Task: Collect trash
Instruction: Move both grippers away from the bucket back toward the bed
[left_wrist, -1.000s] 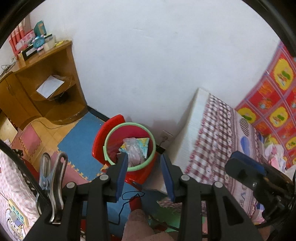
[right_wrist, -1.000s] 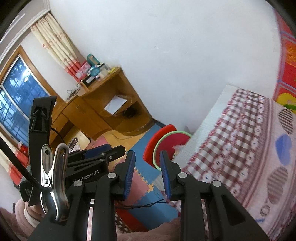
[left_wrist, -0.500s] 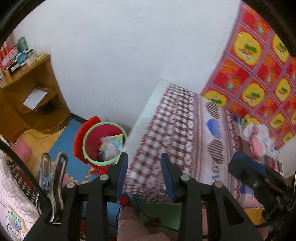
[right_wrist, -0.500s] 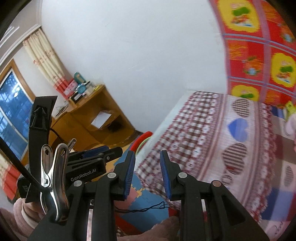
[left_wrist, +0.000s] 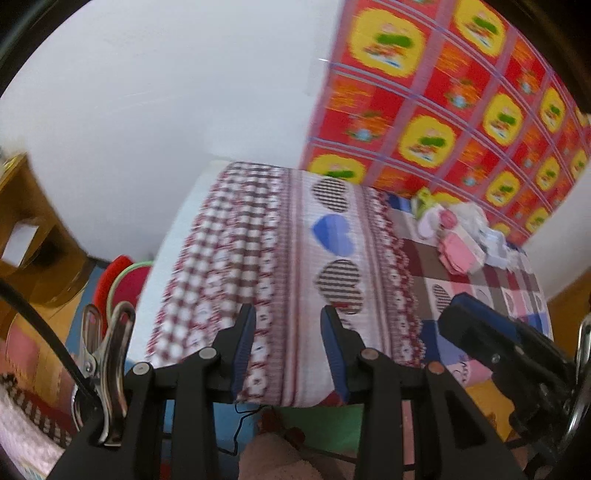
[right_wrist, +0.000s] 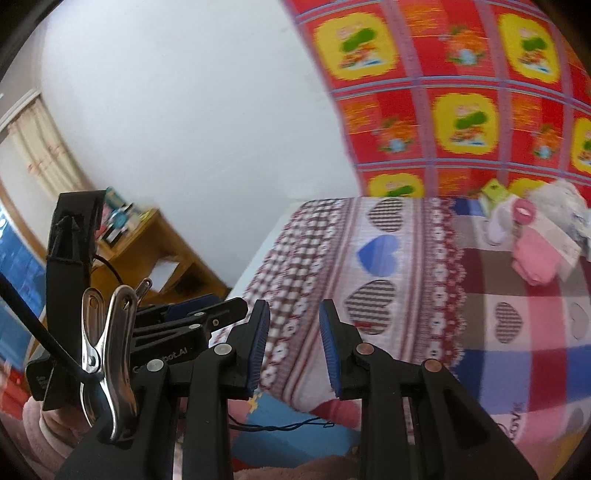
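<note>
Black and blue are the colours of our tongs. Our left gripper (left_wrist: 288, 314) has its jaws partly apart, a narrow gap, and nothing is between the blue pads (left_wrist: 243, 347). Our right gripper (right_wrist: 293, 308) stands the same way: a narrow gap, nothing held. From the left wrist view we see the right gripper as a dark block low at the right; from the right wrist view the left gripper lies just to the left of our right fingers.

Ahead of both tongs lies the bed (left_wrist: 295, 258), with a cover of red checks, striped hearts and one blue heart (left_wrist: 332, 230). The blue heart is straight beyond the gap of the left tongs, and a little to the right beyond the gap of the right tongs.

Far ahead and to the right of both tongs, on the checked part of the cover and close to the red and yellow wall cloth (right_wrist: 461, 92), we see the trash pile (left_wrist: 458, 236): a pink packet (right_wrist: 535, 260), white wrappers, and something green and yellow at the back. It is well apart from both tongs.

To the left of the left tongs, beside the bed's edge, the red bin (left_wrist: 123, 280) with a green rim shows only in part. Further left stands a wooden desk (right_wrist: 155, 251). A steel clip (left_wrist: 107, 354) hangs at the left side of the left tongs.
</note>
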